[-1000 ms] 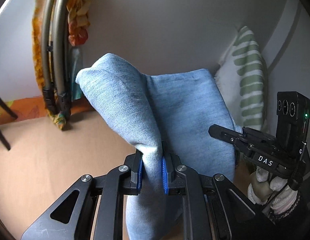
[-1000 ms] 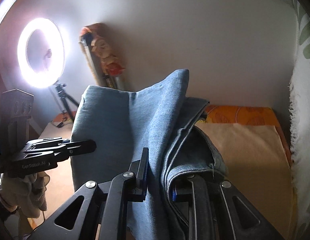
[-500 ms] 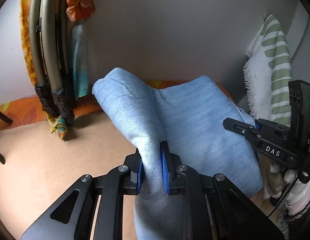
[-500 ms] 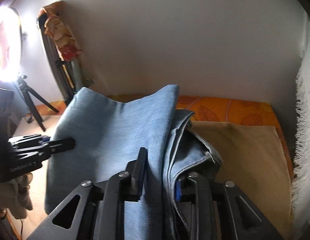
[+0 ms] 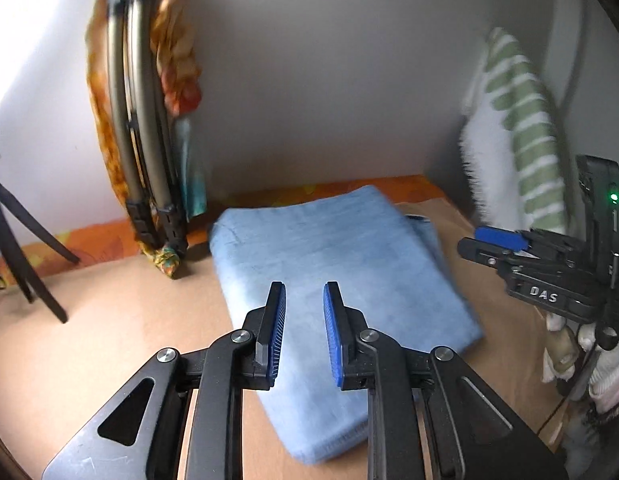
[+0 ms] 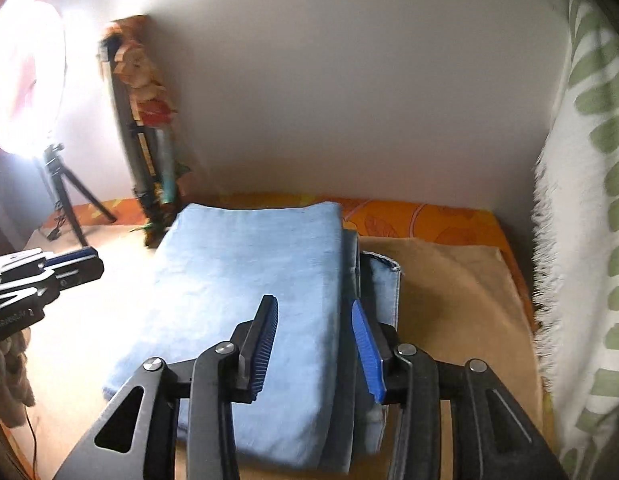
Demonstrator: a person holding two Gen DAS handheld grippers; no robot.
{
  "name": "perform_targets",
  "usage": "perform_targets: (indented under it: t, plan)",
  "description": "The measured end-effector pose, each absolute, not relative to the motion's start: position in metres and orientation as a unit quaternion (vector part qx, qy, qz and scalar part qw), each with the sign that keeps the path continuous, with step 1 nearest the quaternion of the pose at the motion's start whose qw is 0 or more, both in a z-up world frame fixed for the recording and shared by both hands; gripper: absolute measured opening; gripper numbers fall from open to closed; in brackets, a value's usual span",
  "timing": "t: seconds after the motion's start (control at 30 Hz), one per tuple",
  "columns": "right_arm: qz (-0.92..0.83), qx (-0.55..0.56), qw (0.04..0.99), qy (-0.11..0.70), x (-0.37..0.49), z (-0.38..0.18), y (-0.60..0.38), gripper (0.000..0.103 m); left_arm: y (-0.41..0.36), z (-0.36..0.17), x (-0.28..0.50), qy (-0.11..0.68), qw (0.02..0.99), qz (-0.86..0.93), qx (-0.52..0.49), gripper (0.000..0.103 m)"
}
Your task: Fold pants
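Currently, the folded pants (image 6: 249,304) lie flat on the tan surface (image 6: 461,304) near the wall. The left gripper (image 5: 304,330) and the right gripper (image 6: 311,344) hover above them, jaws opening, nothing gripped between the pads.

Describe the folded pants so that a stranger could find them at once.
Look at the tan cloth-covered surface below the plain white wall. In its middle lie the folded light blue denim pants, a flat rectangular stack. Nothing else there is blue denim; the neighbouring white towel with green stripes hangs upright.
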State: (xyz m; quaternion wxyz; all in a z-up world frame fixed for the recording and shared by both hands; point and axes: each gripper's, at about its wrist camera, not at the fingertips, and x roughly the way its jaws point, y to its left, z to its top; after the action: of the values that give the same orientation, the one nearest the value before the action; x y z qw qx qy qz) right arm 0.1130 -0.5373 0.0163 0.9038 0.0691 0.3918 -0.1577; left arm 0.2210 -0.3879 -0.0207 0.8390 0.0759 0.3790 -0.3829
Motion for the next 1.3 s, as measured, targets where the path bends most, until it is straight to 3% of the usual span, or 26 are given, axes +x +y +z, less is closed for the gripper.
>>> perform_targets:
  t: [0.13,0.23,0.37,0.43,0.63,0.77,0.9,1.3]
  plan:
    - [-0.147,0.065,0.913,0.376,0.086,0.031,-0.514,0.051,-0.376,-0.002,0.191,0.361,0.842,-0.394,0.075,0.019]
    - [-0.144,0.069,0.916,0.369,0.069,0.036,-0.499,0.052,-0.365,0.007,0.171,0.355,0.843,-0.398,0.067,0.033]
    - [-0.151,0.063,0.921,0.352,0.041,0.043,-0.478,0.056,-0.347,0.014,0.145,0.348,0.845,-0.402,0.062,0.039]
    - [-0.157,0.060,0.923,0.347,0.029,0.046,-0.467,0.063,-0.338,0.016,0.130,0.343,0.846,-0.404,0.057,0.053]
    - [-0.163,0.047,0.931,0.324,0.001,0.052,-0.436,0.083,-0.320,0.017,0.101,0.334,0.858,-0.384,0.064,0.067]
    - [-0.177,0.031,0.929,0.322,-0.006,0.054,-0.422,0.089,-0.313,0.018,0.086,0.326,0.867,-0.371,0.071,0.068]
    - [-0.185,0.020,0.932,0.312,-0.012,0.052,-0.412,0.097,-0.307,0.018,0.074,0.310,0.879,-0.354,0.078,0.078]
    - [-0.191,0.027,0.929,0.317,-0.013,0.040,-0.406,0.098,-0.297,0.008,0.078,0.330,0.883,-0.324,0.074,0.081]
